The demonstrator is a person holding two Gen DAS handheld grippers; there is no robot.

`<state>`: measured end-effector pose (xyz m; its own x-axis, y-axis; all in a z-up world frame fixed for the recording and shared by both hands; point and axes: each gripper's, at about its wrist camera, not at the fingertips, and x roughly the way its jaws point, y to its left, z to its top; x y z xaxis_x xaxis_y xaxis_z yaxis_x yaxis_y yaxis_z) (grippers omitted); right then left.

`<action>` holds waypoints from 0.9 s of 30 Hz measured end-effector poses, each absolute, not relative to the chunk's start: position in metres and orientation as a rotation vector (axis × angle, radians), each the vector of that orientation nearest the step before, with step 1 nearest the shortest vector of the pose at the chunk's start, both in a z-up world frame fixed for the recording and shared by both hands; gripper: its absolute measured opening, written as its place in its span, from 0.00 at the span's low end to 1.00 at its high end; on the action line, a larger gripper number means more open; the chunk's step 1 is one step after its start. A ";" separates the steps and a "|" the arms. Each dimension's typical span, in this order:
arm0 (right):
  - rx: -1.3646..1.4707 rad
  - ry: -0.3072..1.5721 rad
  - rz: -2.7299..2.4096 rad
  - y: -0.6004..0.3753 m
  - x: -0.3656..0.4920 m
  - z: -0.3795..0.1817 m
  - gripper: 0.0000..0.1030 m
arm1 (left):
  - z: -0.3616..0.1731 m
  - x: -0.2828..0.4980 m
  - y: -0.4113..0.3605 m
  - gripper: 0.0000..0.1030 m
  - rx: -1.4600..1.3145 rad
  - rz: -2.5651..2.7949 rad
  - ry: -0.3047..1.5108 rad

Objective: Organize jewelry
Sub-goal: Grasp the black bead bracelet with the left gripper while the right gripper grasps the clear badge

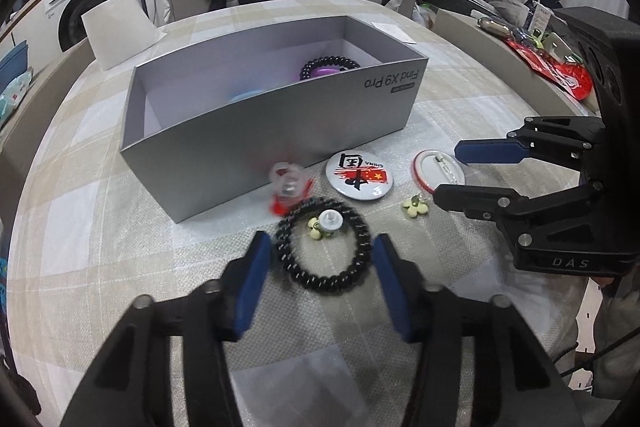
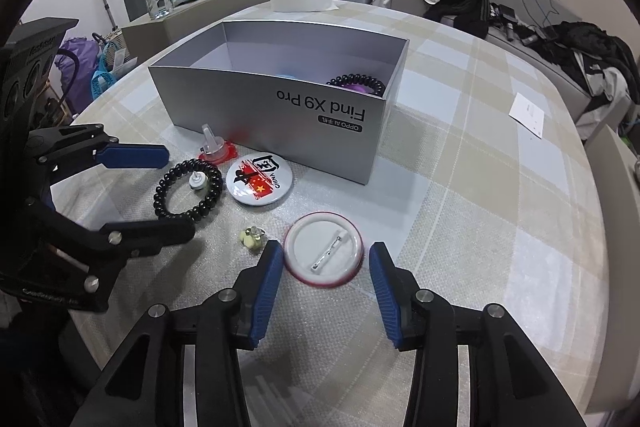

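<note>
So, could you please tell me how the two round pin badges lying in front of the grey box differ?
The printed badge lies face up, showing black characters and a red flag; the other badge lies face down, showing a white back with its metal pin. The printed badge sits close to the grey box; the face-down badge sits nearer, between the right gripper fingers, untouched. Both are round and flat on the table.
</note>
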<state>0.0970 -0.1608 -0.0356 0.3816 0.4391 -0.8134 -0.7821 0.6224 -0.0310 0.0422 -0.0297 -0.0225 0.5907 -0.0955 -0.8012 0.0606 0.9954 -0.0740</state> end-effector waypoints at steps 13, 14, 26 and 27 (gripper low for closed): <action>-0.451 0.866 0.824 -0.156 0.095 -0.036 0.46 | -0.017 0.036 -0.028 0.36 -0.068 -0.078 0.909; -0.452 0.867 0.824 -0.156 0.095 -0.036 0.39 | -0.016 0.036 -0.028 0.36 -0.068 -0.077 0.906; -0.438 0.854 0.836 -0.159 0.093 -0.029 0.39 | -0.005 0.026 -0.022 0.36 -0.087 -0.063 0.871; -0.437 0.850 0.838 -0.159 0.093 -0.028 0.39 | -0.003 0.025 -0.021 0.36 -0.089 -0.060 0.864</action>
